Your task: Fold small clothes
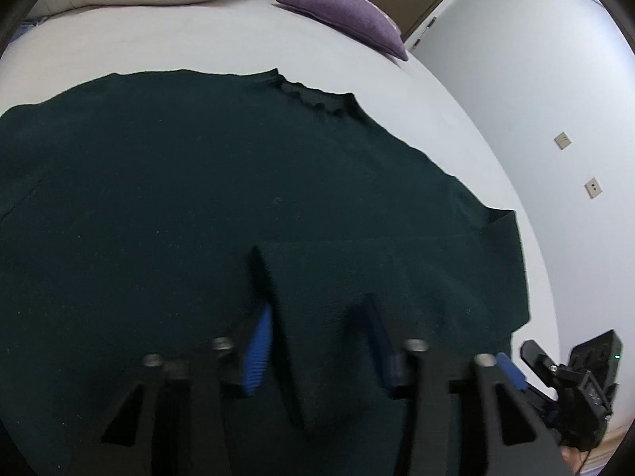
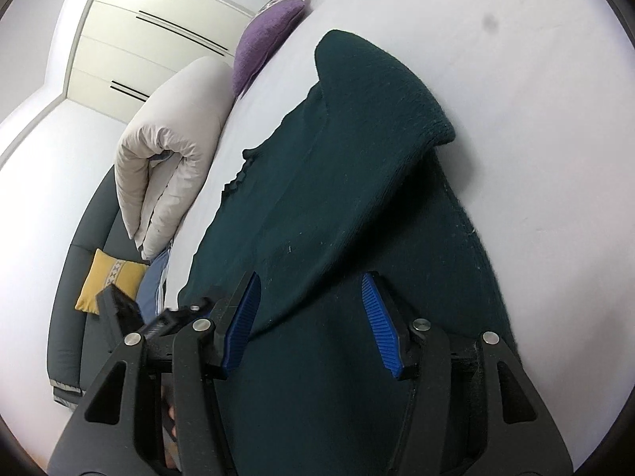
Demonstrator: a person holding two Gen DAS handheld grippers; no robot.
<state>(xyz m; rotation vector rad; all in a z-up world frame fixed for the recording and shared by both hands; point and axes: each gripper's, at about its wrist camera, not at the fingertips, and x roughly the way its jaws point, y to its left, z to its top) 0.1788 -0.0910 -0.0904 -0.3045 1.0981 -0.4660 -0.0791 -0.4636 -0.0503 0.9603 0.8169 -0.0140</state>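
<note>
Dark green sweater (image 1: 166, 182) lies flat mid-bed, collar toward the far edge by the purple cushion (image 1: 345, 16), one sleeve (image 1: 397, 269) folded in over the body. Left tool (image 1: 317, 329) part open astride the sleeve cuff, pads not pressing; right tool (image 2: 311, 309) half open above the knit, holding nothing. Judgement: lay the sleeve flat and square before the next fold; no readable labels or writing.

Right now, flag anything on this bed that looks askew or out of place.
Only small things. The sweater lies flat on the sheet, with one sleeve folded in across its body. In the right wrist view a corner is turned over, and pale lint specks dot the knit. No damage shows.
</note>
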